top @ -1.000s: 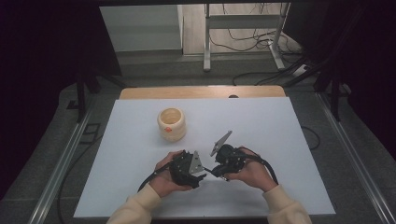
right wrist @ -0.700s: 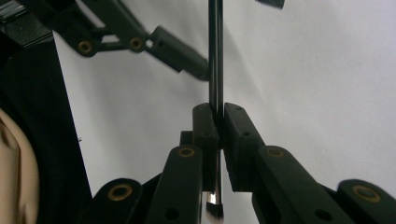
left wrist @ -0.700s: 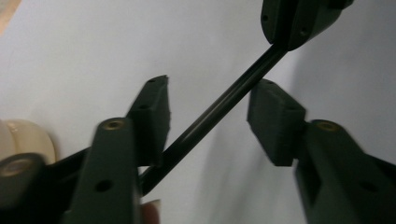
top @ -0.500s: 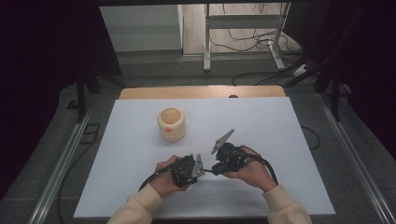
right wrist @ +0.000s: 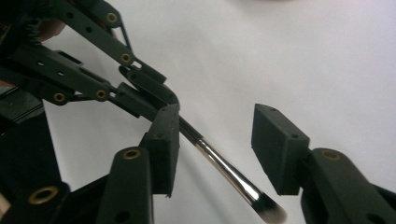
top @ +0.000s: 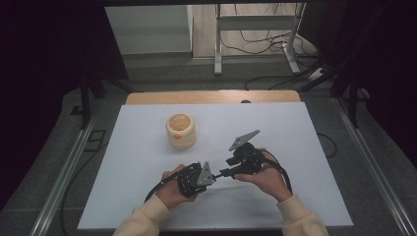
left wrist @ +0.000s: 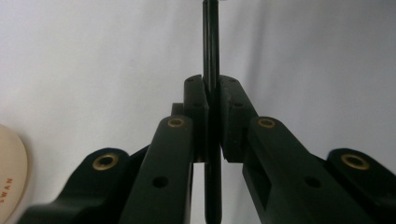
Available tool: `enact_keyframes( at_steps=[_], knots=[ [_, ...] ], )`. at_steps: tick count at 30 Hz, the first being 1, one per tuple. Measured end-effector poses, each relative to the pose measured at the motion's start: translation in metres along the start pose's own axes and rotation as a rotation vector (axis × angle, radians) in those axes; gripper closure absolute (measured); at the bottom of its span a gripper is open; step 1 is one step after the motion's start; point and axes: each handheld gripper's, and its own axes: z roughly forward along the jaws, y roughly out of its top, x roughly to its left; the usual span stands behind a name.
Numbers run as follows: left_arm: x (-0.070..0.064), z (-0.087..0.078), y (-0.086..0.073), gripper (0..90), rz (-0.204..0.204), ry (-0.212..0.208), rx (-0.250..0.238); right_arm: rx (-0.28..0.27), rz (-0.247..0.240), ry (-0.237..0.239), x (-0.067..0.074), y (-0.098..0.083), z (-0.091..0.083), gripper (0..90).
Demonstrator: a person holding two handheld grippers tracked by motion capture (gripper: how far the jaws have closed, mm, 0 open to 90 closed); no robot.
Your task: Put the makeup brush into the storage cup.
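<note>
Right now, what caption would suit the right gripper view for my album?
Handover: the left gripper clamps a makeup brush while the right gripper's jaws, just opening, let go.

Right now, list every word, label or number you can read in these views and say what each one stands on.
"SWAN": small red letters running sideways on the cream cup at the lower left edge of the left gripper view; the print may be cut off by the frame edge.
An orange-red mark on the front of the same cup in the high view is too small to read.
The makeup brush carries no readable print.
</note>
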Motion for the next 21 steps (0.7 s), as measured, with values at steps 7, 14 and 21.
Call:
enact_keyframes(
  at_steps=[7,14,21],
  knots=[
    [0.001,-0.002,-0.004,83.1,-0.019,0.014,-0.003,-0.053,0.036,-0.036,-0.004,-0.001,-0.008,40.8],
    [0.005,-0.007,-0.012,83.1,-0.066,0.024,-0.017,-0.104,0.049,-0.054,-0.009,-0.004,-0.017,35.4],
    [0.007,-0.01,-0.016,83.1,-0.09,0.03,-0.021,-0.144,0.053,-0.053,-0.011,-0.006,-0.021,32.3]
  ],
)
